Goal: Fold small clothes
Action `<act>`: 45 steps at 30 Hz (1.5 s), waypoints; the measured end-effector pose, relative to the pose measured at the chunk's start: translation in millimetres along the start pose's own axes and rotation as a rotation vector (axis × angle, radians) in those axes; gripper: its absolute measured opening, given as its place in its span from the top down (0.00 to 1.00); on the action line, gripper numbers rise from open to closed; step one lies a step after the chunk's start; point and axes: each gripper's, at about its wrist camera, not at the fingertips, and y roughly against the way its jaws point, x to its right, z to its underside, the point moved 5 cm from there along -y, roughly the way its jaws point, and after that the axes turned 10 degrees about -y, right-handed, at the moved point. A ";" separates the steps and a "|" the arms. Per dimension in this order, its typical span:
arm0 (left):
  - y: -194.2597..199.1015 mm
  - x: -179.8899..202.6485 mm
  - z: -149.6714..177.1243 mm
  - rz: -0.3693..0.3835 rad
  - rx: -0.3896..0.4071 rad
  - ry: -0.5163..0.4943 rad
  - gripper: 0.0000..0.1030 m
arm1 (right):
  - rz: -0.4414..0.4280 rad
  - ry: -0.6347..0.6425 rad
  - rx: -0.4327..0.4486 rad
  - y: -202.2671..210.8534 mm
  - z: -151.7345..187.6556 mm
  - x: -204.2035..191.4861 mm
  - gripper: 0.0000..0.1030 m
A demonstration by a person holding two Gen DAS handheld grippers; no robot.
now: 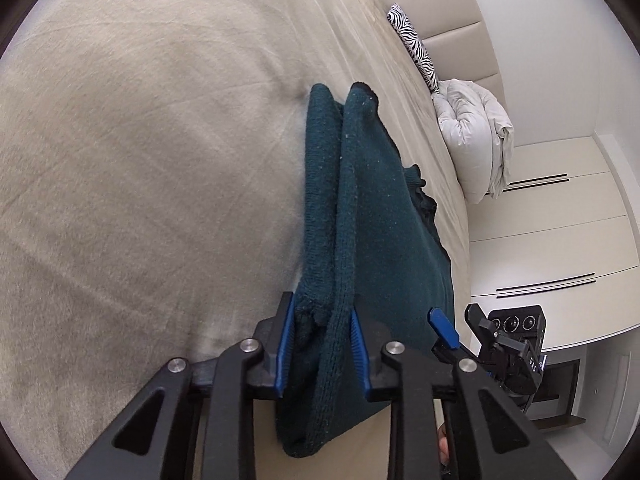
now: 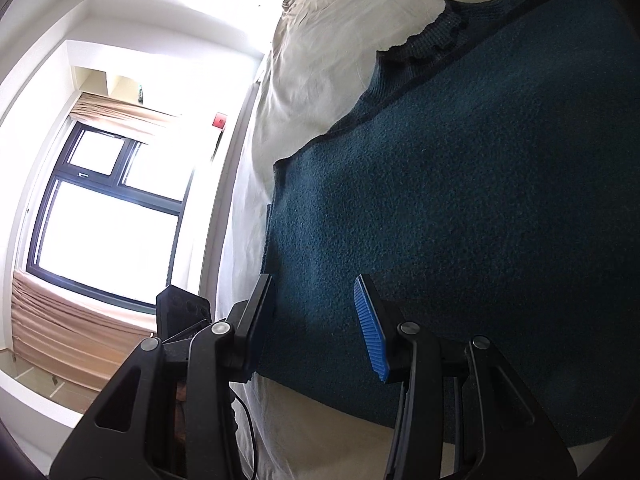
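Dark teal sweater (image 1: 376,216) lies on the bed (image 1: 140,160), one side folded up. Left tool (image 1: 322,340) clenched on bunched knit at that edge. Right tool (image 2: 316,328) over sweater body, pads apart, gripping nothing. Step in hand, prob.: side fold. Next: carry the pinched edge across w/o dragging the rest, then release.

Dark teal knit sweater (image 1: 372,208), apparently half-folded
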 end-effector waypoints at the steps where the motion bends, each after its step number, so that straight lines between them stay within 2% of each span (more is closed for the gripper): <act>1: 0.4 0.1 0.1 0.003 0.001 -0.003 0.76 | 0.001 0.009 -0.011 -6.1 0.5 -5.2 0.60; 6: 3.3 -2.5 -0.5 0.024 0.024 0.000 0.81 | 0.007 0.042 -0.079 -41.1 -0.7 -26.7 0.60; 11: 5.8 -2.7 -0.9 0.033 0.040 0.002 0.82 | 0.044 -0.004 -0.125 -71.6 -9.1 -12.6 0.62; 17: 6.3 10.2 -4.9 0.010 0.047 -0.021 0.82 | 0.006 -0.034 -0.142 -69.8 -13.7 -2.6 0.67; 21: 11.2 43.5 -11.9 -0.013 0.058 -0.083 0.83 | -0.070 -0.095 -0.135 -48.0 -23.1 1.4 0.63; 25: 3.3 99.4 -18.8 -0.032 0.056 -0.194 0.83 | -0.135 -0.143 -0.114 -12.7 -36.4 14.0 0.60; 30: -42.4 169.1 -11.4 -0.031 0.006 -0.317 0.83 | -0.232 -0.252 -0.060 49.8 -66.9 51.9 0.60; 32: -73.0 189.4 -4.9 -0.031 -0.028 -0.348 0.83 | -0.254 -0.283 -0.031 75.6 -78.8 69.7 0.56; 33: -89.3 195.7 -0.7 -0.027 -0.046 -0.357 0.83 | -0.256 -0.300 -0.016 84.8 -83.3 76.6 0.48; 34: -106.0 200.0 3.8 -0.017 -0.064 -0.359 0.83 | -0.265 -0.318 -0.007 92.6 -86.5 84.0 0.44; 36: -135.4 203.6 13.5 -0.004 -0.090 -0.360 0.83 | -0.295 -0.347 -0.009 108.3 -93.6 100.5 0.44; 38: -157.2 202.0 25.9 -0.032 -0.109 -0.382 0.83 | -0.321 -0.357 -0.033 115.2 -96.5 109.7 0.44; 42: -167.5 199.0 39.9 -0.041 -0.104 -0.418 0.82 | -0.271 -0.308 -0.070 114.5 -97.9 106.8 0.44; 45: -162.4 197.6 40.9 -0.040 -0.099 -0.428 0.77 | -0.248 -0.299 -0.088 108.7 -100.3 103.2 0.44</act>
